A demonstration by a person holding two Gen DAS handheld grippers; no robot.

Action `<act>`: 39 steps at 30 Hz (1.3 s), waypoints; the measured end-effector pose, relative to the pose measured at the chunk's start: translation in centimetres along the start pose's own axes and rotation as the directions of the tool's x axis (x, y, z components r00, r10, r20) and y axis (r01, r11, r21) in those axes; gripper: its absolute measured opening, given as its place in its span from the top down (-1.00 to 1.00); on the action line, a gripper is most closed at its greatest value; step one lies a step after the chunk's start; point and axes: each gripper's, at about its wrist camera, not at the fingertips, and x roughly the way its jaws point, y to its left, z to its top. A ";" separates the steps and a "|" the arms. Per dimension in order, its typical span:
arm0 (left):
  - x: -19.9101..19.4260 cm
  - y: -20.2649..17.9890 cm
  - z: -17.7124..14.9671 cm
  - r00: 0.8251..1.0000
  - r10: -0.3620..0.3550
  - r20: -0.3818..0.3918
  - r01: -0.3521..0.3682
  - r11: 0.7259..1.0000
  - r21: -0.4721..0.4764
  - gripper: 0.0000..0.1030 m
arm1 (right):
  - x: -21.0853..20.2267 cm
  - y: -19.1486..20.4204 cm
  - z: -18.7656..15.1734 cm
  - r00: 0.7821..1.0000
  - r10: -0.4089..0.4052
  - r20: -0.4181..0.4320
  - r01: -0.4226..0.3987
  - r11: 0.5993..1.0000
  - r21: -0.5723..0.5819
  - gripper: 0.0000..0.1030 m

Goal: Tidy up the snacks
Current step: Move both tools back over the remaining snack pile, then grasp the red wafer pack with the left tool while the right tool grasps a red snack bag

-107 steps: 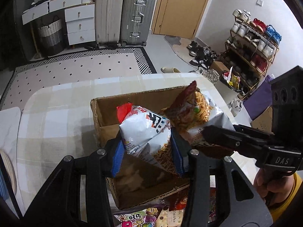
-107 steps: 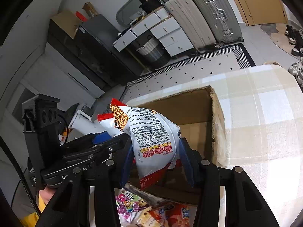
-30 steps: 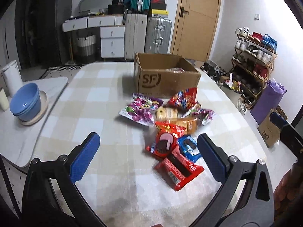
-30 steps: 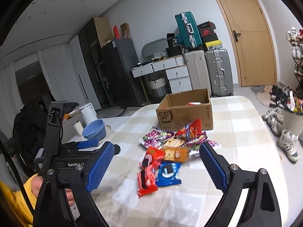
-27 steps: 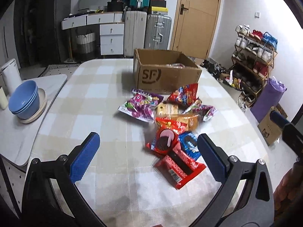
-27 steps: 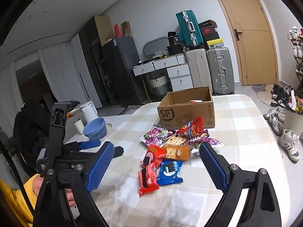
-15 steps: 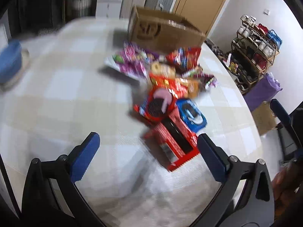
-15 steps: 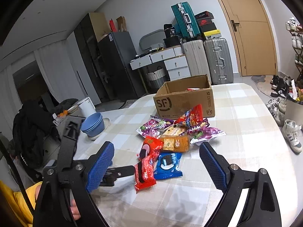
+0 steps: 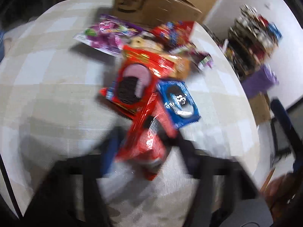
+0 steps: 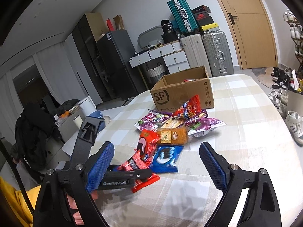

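A pile of snack packets lies on the checked table [image 10: 246, 132] in front of an open cardboard box [image 10: 181, 92] [image 9: 151, 5]. My left gripper [image 9: 145, 144] [image 10: 136, 170] points down at the nearest one, a long red packet [image 9: 144, 145] [image 10: 132, 163]. Its jaws are closing, and the packet sits between them looking pinched and crinkled; this view is blurred. Behind it lie a red cookie packet [image 9: 132, 87] and a blue cookie packet [image 10: 165, 158]. My right gripper [image 10: 155, 149] hovers open above the table with nothing between its fingers.
Purple bags [image 10: 151, 120], an orange packet [image 10: 174, 135] and a red bag [image 10: 189, 107] crowd the space before the box. Blue bowls [image 10: 96, 115] and a white jug [image 10: 87, 104] stand on a side counter at left. The table's rounded edge [image 9: 246, 102] runs at right.
My left gripper has dropped toward the table and tilted down, and its wide-open jaws have come in around the long red packet. The right gripper has sunk slightly and stayed open.
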 end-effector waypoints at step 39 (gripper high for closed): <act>-8.1 11.1 -0.6 0.978 -0.065 0.197 0.081 0.994 -0.075 0.55 | 16.9 3.5 0.0 0.937 0.017 -0.349 -0.025 0.999 -0.020 -0.54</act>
